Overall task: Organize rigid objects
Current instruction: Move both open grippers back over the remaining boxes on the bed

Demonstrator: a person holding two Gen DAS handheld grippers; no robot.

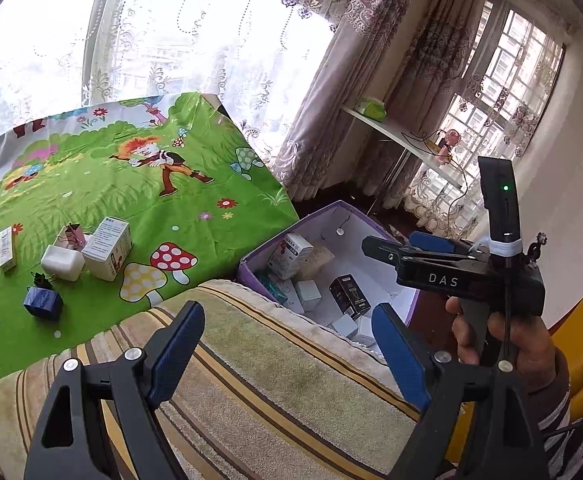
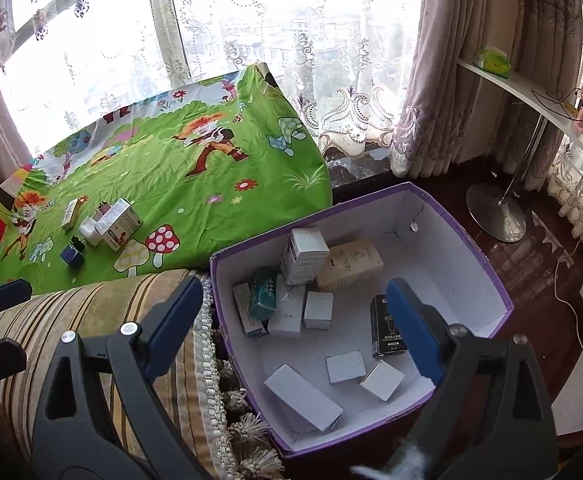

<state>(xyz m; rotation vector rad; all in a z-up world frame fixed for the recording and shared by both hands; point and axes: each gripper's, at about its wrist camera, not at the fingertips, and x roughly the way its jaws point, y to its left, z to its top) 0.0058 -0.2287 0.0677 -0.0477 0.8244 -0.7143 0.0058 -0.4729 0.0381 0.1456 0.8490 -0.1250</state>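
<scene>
Green cartoon cloth (image 2: 195, 184) covers the desk at far left; striped cushion (image 2: 103, 320) lies nearer, purple box (image 2: 487, 272) on the floor to its right. Right claw (image 2: 295, 312) hangs above the box, jaws spread wide, nothing between the pads; the black carton (image 2: 383, 332) sits just below its right finger, partly hidden by it. Other cartons inside: a beige one (image 2: 351, 264) at the far side, a tall white one (image 2: 305, 254) leaning on it, a teal pack (image 2: 265, 294), small white ones nearer. Left claw (image 1: 287, 344) also wide open, empty, over the cushion, with the loose boxes well to its far left on the cloth: tall white box (image 1: 107, 248), white block (image 1: 62, 262), slim box (image 1: 6, 248), dark blue box (image 1: 43, 302). Print on all labels unreadable. Binder clips by the boxes are hard to make out.
</scene>
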